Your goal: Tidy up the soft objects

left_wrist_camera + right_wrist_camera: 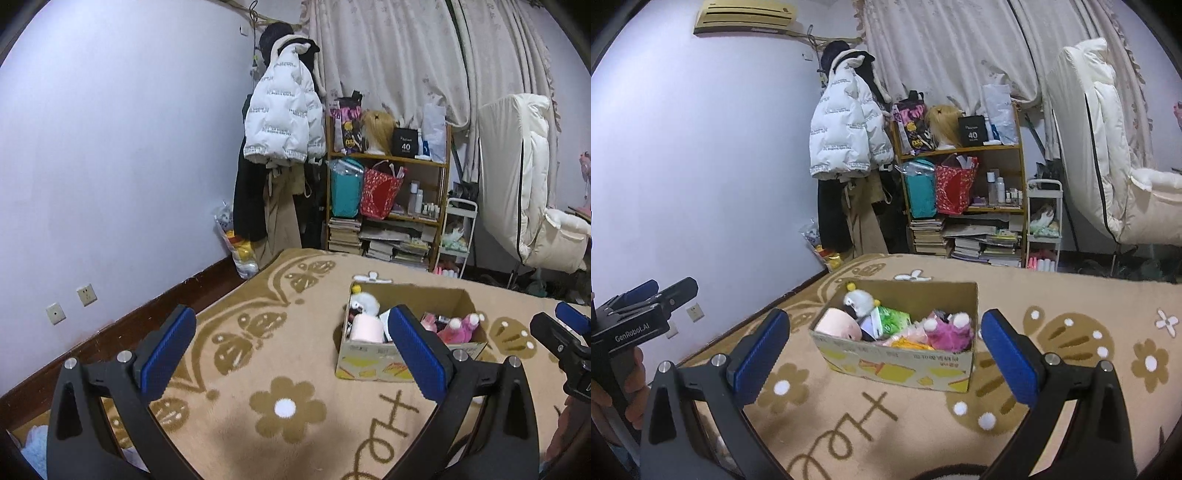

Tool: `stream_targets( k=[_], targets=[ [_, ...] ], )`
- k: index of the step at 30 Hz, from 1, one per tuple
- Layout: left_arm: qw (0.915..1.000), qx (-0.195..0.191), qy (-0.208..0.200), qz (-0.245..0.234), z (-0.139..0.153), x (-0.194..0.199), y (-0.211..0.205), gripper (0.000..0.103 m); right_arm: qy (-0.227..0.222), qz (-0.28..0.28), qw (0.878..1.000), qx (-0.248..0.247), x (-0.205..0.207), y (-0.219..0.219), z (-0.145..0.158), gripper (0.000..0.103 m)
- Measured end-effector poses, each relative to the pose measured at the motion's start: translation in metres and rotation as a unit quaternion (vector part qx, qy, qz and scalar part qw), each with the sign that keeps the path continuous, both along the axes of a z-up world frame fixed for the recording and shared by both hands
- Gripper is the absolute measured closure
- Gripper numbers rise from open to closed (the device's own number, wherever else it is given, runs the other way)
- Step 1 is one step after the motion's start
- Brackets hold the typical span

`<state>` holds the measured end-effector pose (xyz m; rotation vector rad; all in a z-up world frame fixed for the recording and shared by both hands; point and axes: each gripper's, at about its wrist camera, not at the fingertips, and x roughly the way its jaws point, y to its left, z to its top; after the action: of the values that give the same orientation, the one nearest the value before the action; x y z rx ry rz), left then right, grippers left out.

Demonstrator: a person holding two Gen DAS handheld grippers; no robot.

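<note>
A cardboard box [901,365] stands on the beige patterned blanket [1071,369] and holds several soft toys: a pink plush [951,330], a pale pink roll [836,325], a white fluffy toy [858,301] and a green packet [894,317]. The box also shows in the left wrist view [369,363]. My right gripper [886,350] is open and empty, just short of the box. My left gripper [291,350] is open and empty, to the left of the box. The right gripper shows at the right edge of the left wrist view [565,332].
A wooden shelf [964,206] with bags, books and bottles stands behind the bed. Coats [849,147] hang by the wall. A white padded chair [1108,147] is at the right. A small white cart [1043,225] stands beside the shelf. A white clip [912,276] lies behind the box.
</note>
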<state>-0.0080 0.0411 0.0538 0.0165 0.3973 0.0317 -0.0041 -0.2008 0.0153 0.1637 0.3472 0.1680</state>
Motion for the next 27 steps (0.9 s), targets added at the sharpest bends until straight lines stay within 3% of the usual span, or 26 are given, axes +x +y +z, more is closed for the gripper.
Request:
stream_targets(
  k=[8, 27],
  targets=[
    [0.9997, 0.019, -0.003, 0.015, -0.025, 0.003, -0.005, 0.0, 0.016, -0.016, 1.0, 0.016, 0.008, -0.013, -0.035, 0.0],
    [0.9991, 0.002, 0.042, -0.008, -0.057, 0.027, -0.018, 0.0, 0.04, -0.019, 0.999, 0.015, 0.027, -0.016, -0.059, 0.0]
  ],
)
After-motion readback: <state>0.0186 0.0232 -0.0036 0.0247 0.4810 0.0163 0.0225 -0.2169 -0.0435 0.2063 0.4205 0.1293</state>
